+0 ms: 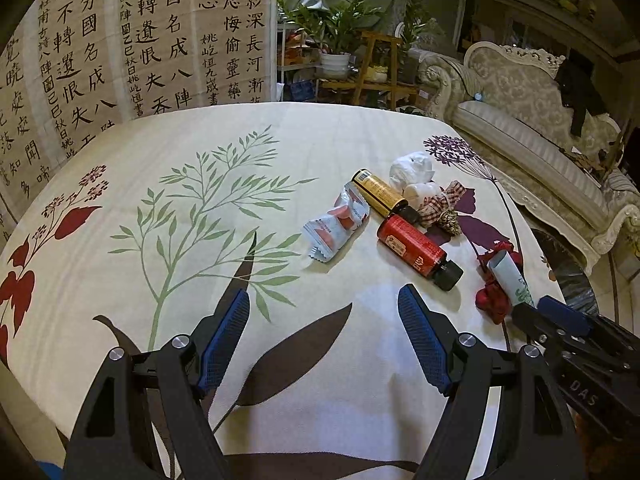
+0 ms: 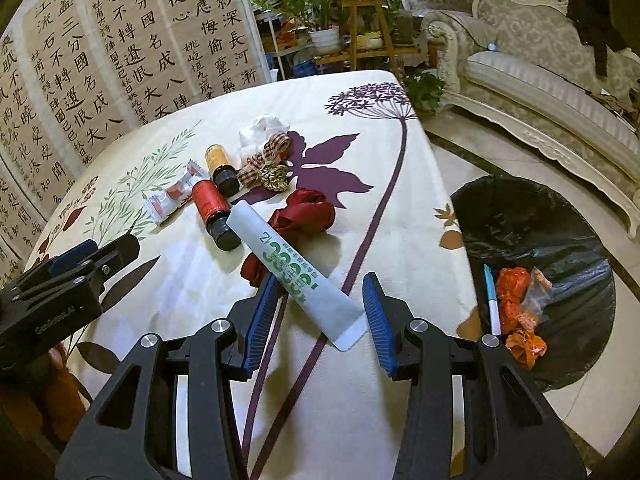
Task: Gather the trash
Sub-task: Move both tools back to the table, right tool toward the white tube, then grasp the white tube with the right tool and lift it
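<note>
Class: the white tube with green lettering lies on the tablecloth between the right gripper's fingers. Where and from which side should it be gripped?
Grip the white tube across its round body, just above the flat crimped end, probably from above. It lies slanted, flat end nearest the right gripper, whose fingers already flank it without touching. The far end rests on the red ribbon, so avoid that.

Your two wrist views look steeply down, close over the table (image 1: 280, 128) near its front edge; both share the trash pile (image 1: 400, 216) toward its right edge.
</note>
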Demonstrator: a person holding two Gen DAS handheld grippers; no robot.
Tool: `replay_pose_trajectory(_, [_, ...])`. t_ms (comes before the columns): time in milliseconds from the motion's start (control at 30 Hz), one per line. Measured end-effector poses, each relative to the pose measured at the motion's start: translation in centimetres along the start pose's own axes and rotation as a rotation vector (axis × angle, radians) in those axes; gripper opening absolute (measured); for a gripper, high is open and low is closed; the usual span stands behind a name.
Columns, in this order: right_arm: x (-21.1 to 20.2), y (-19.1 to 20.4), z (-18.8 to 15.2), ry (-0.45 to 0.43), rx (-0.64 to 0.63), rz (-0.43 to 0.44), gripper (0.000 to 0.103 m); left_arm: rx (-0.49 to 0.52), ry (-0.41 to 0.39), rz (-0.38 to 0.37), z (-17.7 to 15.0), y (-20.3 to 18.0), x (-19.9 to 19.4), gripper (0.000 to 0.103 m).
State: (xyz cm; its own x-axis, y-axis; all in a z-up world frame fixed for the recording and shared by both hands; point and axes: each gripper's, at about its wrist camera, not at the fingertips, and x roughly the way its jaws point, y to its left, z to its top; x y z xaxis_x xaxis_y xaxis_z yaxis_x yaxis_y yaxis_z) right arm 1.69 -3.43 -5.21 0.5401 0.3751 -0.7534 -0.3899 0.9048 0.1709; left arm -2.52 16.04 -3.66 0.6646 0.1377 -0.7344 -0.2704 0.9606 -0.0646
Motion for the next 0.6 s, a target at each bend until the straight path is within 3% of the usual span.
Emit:
replay_pose_trajectory(200, [0.6,0.6,0.4,0.007,-0.034,0.001,0.038,-0.002,0.012,-0.004,-0.1,-0.1,0.3,0.074])
replay_pose_trajectory(600, [0.2,0.7,0.3,0.007,-0.043,0.041,0.016,0.014,0.015,-0.022,-0.1,-1.1,0.2,0.074])
